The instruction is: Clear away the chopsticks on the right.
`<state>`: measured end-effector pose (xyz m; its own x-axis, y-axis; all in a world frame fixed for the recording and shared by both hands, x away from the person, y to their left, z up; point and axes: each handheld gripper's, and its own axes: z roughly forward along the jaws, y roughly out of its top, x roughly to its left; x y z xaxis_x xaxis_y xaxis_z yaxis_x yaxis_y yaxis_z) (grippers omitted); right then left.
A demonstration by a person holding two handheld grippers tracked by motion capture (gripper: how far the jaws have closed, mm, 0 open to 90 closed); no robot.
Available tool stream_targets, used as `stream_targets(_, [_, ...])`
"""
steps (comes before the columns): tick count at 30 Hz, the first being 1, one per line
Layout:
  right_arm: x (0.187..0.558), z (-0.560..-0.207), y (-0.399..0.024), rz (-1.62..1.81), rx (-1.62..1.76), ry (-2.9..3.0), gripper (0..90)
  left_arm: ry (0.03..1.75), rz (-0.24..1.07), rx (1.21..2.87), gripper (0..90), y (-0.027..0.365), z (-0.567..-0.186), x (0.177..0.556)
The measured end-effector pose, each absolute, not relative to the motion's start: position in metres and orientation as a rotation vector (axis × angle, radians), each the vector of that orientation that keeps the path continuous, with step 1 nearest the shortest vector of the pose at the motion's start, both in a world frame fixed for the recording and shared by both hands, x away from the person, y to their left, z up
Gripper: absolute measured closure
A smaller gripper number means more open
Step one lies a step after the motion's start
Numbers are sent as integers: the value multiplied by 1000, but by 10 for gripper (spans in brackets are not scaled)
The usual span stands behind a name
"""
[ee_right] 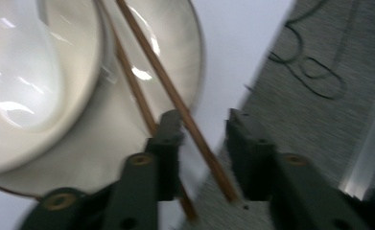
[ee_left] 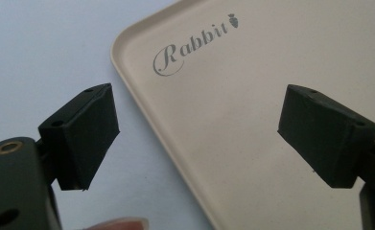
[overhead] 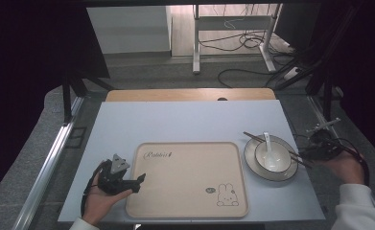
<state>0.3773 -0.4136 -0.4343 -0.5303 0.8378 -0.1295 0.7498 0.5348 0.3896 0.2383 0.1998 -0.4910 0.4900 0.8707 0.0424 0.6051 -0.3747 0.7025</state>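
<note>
Right tool (ee_right: 202,124) parted astride chopsticks (ee_right: 175,100), unclamped; left tool (ee_left: 197,136) spread wide over tray (ee_left: 233,96).

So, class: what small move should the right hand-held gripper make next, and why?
Probably close the right hand-held gripper on the chopsticks. Its jaws stand apart with one stick between them, and the pair lies across the plate beside the bowl, not yet gripped.

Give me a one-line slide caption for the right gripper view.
Right gripper with open jaws astride one of two chopsticks lying across a plate beside a bowl.
</note>
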Motion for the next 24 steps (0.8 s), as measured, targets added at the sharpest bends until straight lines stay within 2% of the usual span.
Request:
stream_targets(1, [377,-436,-418,394,1304,2482,556,1210,548,2114,140,200,-491,239])
stream_targets(6, [382,-446,-424,357,1301,2543,569,1204,545,2124,140,198,-492,239])
stream_targets(11, [385,-455,-427,354,1288,2579,625,1205,544,2123,140,198,-492,239])
stream_targets(13, [386,-459,-428,369,1271,2609,694,1205,541,2124,140,198,-493,239])
stream_targets(15, [386,-461,-429,367,1263,2616,727,1205,542,2124,140,199,-493,239])
stream_targets(24, [384,-460,-429,402,1189,2641,767,1207,539,2122,140,199,-493,239])
